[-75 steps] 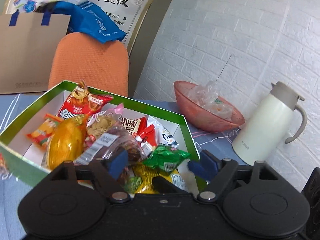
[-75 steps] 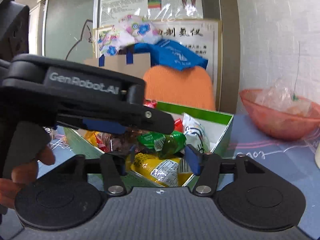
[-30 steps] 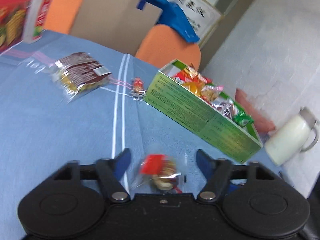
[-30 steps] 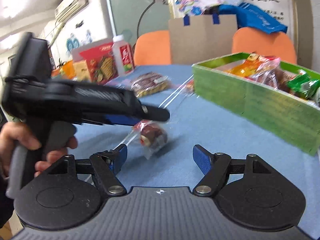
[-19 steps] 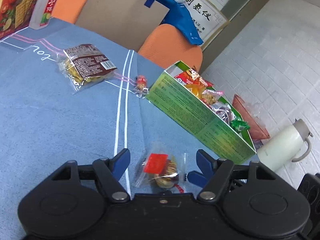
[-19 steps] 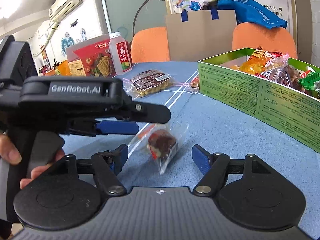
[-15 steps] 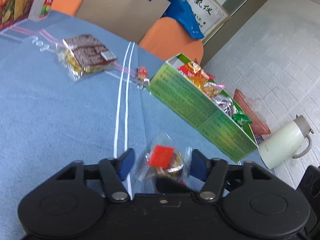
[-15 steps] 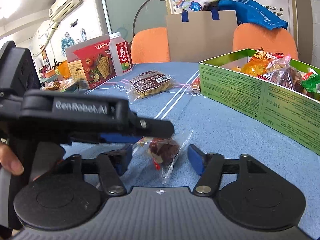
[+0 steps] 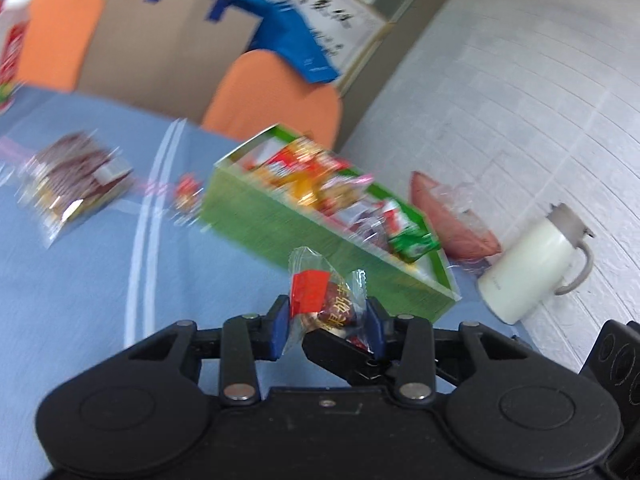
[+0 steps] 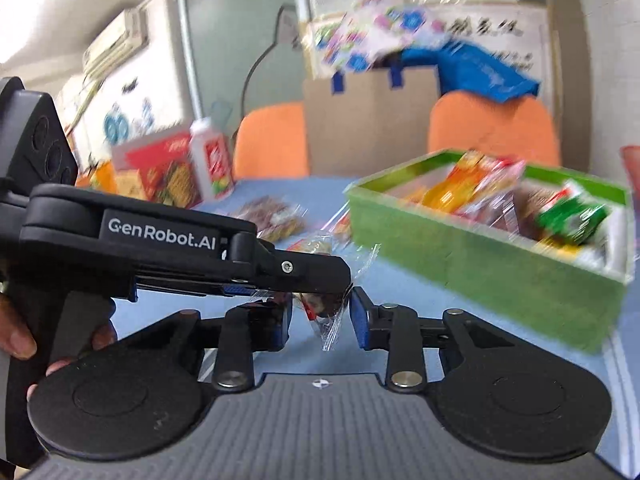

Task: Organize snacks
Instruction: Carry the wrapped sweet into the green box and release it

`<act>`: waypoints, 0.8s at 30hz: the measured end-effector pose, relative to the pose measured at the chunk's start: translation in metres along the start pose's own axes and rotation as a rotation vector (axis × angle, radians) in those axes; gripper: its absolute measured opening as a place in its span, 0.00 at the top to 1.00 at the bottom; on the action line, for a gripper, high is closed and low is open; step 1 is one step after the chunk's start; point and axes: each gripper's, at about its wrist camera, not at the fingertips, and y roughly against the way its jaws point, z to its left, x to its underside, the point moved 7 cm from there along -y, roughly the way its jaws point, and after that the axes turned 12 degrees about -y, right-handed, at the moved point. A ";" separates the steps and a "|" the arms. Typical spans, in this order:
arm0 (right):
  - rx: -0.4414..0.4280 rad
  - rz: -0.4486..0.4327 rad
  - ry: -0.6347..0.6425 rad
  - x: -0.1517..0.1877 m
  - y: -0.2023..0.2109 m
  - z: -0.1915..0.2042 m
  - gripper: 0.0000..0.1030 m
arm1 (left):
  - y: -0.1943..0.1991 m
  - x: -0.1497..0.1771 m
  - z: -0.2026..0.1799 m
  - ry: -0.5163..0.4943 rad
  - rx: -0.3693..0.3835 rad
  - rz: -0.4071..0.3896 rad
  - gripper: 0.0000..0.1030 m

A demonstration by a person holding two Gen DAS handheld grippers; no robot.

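Note:
A small clear-wrapped snack (image 9: 320, 300) with a red label hangs above the blue tablecloth. My left gripper (image 9: 328, 326) has its blue pads pressed on the wrapper, jaws closing. In the right wrist view the same snack (image 10: 326, 316) dangles between the pads of my right gripper (image 10: 322, 320). Those jaws are closing, with a gap still showing on each side of the wrapper. The left gripper's fingers (image 10: 308, 274) cross in from the left above it, held by a hand. The green snack box (image 9: 304, 232) (image 10: 480, 260), filled with packets, stands just beyond.
A brown snack packet (image 9: 76, 176) (image 10: 272, 216) and a small candy (image 9: 186, 192) lie on the cloth left of the box. A white kettle (image 9: 532, 264) and red bowl (image 9: 452, 220) stand by the brick wall. A red carton (image 10: 160, 172), bottle (image 10: 210, 160), orange chairs and paper bag are at the back.
Both pairs of jaws have narrowed around the small snack. The left gripper has taken hold of it and lifted it off the cloth, nearer the green box.

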 end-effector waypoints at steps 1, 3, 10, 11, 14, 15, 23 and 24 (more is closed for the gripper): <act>0.008 -0.025 -0.007 -0.006 0.004 -0.005 0.46 | -0.004 -0.007 -0.007 -0.023 0.011 -0.007 0.36; 0.023 -0.071 -0.019 -0.018 0.010 -0.015 0.46 | -0.013 -0.020 -0.020 -0.055 0.035 -0.017 0.36; 0.110 -0.195 -0.020 -0.061 0.016 -0.059 0.46 | -0.063 -0.066 -0.055 -0.113 0.116 -0.044 0.36; 0.118 -0.208 -0.026 -0.067 0.016 -0.067 0.46 | -0.070 -0.073 -0.059 -0.118 0.129 -0.045 0.36; 0.146 -0.236 -0.035 -0.083 0.012 -0.088 0.46 | -0.095 -0.088 -0.069 -0.149 0.153 -0.039 0.36; 0.153 -0.238 -0.042 -0.087 0.010 -0.095 0.46 | -0.104 -0.092 -0.071 -0.156 0.157 -0.034 0.36; 0.158 -0.226 -0.089 -0.097 -0.016 -0.133 0.46 | -0.147 -0.100 -0.066 -0.179 0.122 -0.016 0.26; 0.163 -0.223 -0.086 -0.095 -0.019 -0.136 0.46 | -0.150 -0.098 -0.064 -0.188 0.093 -0.009 0.18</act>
